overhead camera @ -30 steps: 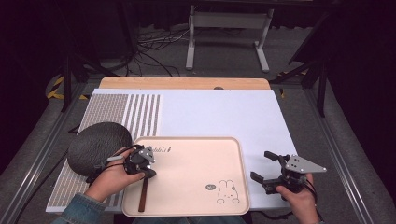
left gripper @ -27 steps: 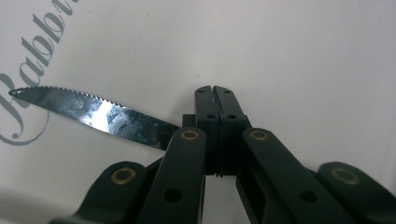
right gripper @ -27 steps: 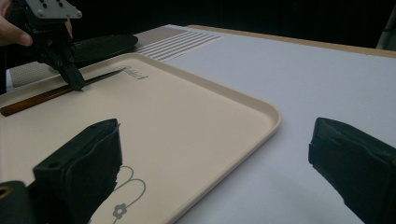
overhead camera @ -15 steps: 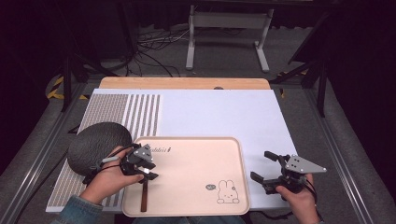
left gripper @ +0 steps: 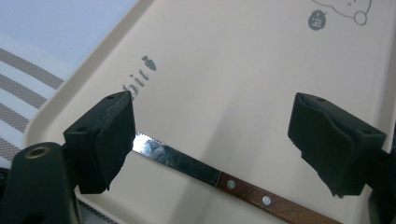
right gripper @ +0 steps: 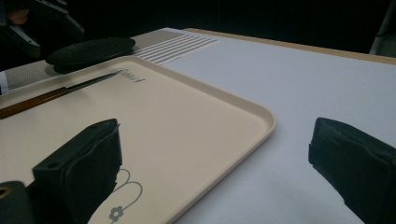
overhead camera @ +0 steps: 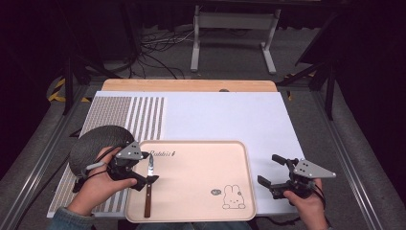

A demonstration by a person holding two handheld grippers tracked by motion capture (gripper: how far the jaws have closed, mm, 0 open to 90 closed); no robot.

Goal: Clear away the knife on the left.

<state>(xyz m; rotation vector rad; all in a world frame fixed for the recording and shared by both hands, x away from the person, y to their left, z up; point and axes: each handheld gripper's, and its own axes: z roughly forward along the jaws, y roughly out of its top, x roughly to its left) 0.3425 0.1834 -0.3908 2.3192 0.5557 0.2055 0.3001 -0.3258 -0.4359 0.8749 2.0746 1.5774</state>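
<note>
On a white table [overhead camera: 230, 115], a knife [overhead camera: 149, 189] lay on the tray [overhead camera: 201, 191], left side. The left gripper [overhead camera: 143, 181] hovered open above it; the right gripper [overhead camera: 269, 172] waited open. A careless grab risked skidding the blade.

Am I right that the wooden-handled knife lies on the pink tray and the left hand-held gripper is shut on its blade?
Not quite. The wooden-handled knife does lie on the pink tray, but the left hand-held gripper is open. The left gripper view shows its jaws wide apart on either side of the knife, not closed on the blade.
</note>
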